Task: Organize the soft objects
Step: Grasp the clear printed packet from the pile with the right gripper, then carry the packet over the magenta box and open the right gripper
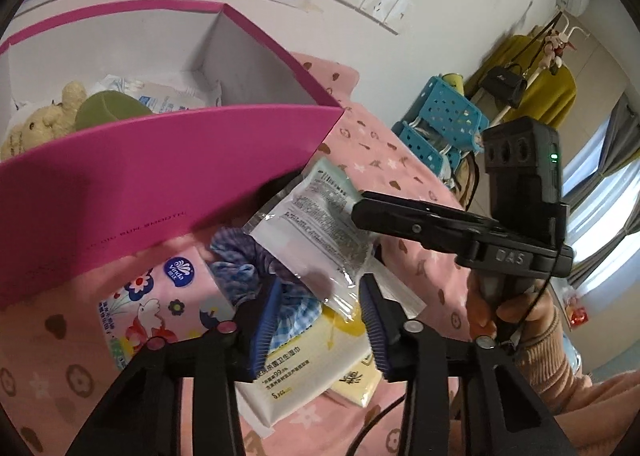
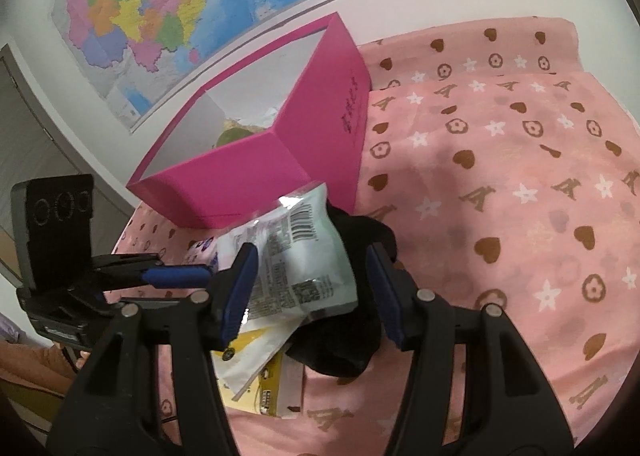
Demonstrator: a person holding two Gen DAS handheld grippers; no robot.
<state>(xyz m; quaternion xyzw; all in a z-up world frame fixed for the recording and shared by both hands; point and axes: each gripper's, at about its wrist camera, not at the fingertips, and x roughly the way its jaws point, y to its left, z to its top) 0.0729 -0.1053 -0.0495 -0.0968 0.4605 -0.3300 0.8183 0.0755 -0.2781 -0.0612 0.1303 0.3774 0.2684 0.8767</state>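
A clear printed packet (image 1: 316,223) (image 2: 304,256) leans on a pile of soft things in front of an open magenta box (image 1: 160,175) (image 2: 240,183). My right gripper (image 2: 310,288) (image 1: 358,209) straddles the packet; its jaws stand apart, and a gap shows at the right pad. My left gripper (image 1: 320,320) (image 2: 180,276) hangs over a blue checked cloth (image 1: 248,268) and a yellow-and-white wet wipes pack (image 1: 296,372). Its jaws are apart, and the cloth touches only the left pad. A black cloth (image 2: 344,340) lies under the packet. The box holds a plush toy (image 1: 44,119), a green object (image 1: 108,107) and a tissue pack (image 1: 168,95).
Everything sits on a pink patterned bedcover (image 2: 500,175). A pink Vinda tissue pack (image 1: 160,296) lies beside the box, and a flat yellow packet (image 1: 360,380) lies under the wipes. A blue perforated basket (image 1: 444,123) stands beyond the bed. A hand (image 1: 516,312) holds the right gripper.
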